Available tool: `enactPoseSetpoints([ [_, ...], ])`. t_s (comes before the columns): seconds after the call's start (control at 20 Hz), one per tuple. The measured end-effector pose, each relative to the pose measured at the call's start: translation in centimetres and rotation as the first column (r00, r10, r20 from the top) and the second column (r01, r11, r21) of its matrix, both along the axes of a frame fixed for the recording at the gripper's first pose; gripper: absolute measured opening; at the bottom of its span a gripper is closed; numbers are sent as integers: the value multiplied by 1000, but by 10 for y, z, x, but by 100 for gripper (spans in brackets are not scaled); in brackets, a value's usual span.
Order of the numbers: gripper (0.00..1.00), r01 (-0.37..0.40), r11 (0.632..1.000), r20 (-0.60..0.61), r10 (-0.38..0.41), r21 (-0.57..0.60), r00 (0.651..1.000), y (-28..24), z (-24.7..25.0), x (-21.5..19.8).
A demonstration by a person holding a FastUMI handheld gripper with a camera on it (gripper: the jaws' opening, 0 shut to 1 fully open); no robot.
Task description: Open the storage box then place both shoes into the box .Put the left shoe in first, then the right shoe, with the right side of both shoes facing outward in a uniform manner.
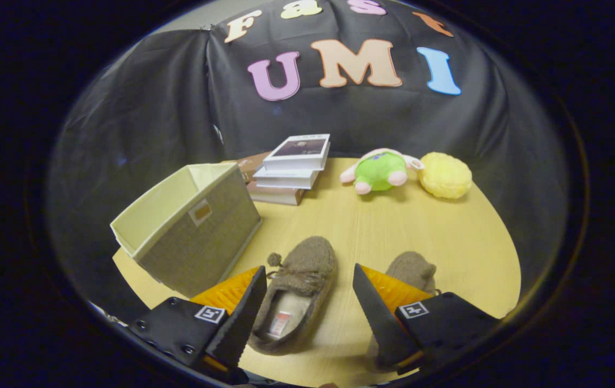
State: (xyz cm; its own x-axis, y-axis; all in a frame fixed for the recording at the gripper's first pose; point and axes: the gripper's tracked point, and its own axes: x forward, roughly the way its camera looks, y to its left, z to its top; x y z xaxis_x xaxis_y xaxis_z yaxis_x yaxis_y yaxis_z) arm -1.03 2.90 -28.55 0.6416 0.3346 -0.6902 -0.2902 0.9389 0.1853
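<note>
Fuzzy brown slipper (297,291) sits between the spread, empty fingers of the gripper (307,307), near the table's (447,242) front edge. Second slipper (412,269) is mostly hidden behind the right finger, only the toe showing. Fabric storage box (188,226), open on top, sits at the left edge. Books (291,167), a green plush (380,171) and a yellow plush (446,175) line the back edge; the middle's bare wood.

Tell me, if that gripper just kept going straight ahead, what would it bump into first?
Probably the nearer slipper, lying between the open gripper's fingers. Beyond it is bare table, then the green plush toy. Depth is hard to judge here.
</note>
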Motion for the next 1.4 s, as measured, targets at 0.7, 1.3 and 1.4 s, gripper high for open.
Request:
enactPoseSetpoints([
  [0.7, 97, -10, 1000, -304, 9, 0, 953, 2, -83, -33],
  [1.3, 12, 166, 986, -442, -146, 7, 885, 10, -91, -35],
  [1.4, 4, 210, 978, -474, -174, 23, 863, 10, -89, -37],
])
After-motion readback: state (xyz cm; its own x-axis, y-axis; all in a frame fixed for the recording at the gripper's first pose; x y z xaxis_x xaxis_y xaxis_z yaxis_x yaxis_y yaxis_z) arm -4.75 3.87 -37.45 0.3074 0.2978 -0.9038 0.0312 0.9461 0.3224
